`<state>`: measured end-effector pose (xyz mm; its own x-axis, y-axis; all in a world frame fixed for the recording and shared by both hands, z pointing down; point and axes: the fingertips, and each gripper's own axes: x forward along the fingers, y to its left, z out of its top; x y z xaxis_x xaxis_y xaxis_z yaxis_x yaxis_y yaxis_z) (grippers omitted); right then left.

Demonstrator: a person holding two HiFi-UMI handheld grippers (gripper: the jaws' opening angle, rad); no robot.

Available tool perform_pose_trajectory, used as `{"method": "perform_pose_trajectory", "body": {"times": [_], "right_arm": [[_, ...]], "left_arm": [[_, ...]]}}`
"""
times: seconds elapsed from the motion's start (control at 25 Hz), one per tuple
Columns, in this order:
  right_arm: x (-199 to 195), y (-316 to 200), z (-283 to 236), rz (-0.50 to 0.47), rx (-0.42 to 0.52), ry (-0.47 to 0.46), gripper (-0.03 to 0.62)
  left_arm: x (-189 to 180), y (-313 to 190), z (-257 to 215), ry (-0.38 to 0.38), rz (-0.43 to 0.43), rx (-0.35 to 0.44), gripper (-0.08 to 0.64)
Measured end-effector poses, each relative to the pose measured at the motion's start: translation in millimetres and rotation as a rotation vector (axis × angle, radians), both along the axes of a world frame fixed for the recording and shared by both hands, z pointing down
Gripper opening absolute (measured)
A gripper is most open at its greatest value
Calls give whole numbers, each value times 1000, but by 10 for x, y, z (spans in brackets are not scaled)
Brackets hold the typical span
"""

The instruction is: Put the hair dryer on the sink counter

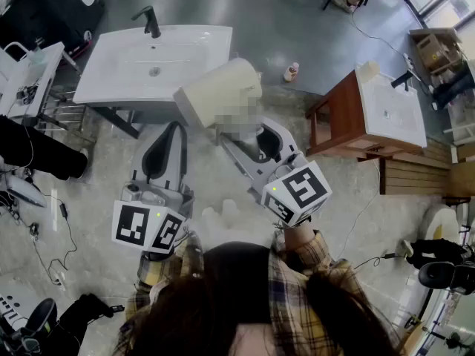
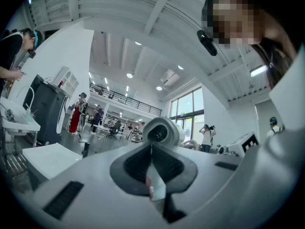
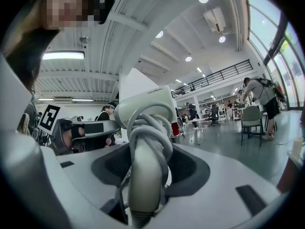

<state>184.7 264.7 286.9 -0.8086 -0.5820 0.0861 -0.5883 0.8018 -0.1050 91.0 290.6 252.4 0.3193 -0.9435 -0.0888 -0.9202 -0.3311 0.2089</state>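
**Head view:** the cream, barrel-shaped plastic hair dryer (image 1: 219, 95) hangs in the air by the near right corner of the white rectangular sink counter (image 1: 100, 87), not yet on it. A mosaic patch hides where the right gripper (image 1: 236, 141) meets it.

**Left gripper view:** the left gripper (image 2: 151, 149) is pressed together and empty.

**Right gripper view:** the right gripper pinches the dryer's handle, wound with grey cord (image 3: 147, 128). The counter is out of frame.

**Risk:** released on the narrow rim, the round body may roll into the basin or off.

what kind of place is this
Likely a big test hall, not a bathroom: a white sink counter and a wooden sink cabinet stand on open floor, with a balcony railing beyond.
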Motion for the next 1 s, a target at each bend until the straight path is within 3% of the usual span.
{"method": "perform_pose_trajectory", "body": {"times": [0.52,0.8,1.0], "right_arm": [[-107,-185,-171,-17,-4,-96,238],[54,-316,-182,-39,-25,-121,239],[69,-251,-52,-68,-51,-120,239]], "left_arm": [[-118,-136,-233,-38,-7,57,20],[-31,-186,-241,-53,-50,59,20],[-187,-23,-142,-48,-127,46,20]]}}
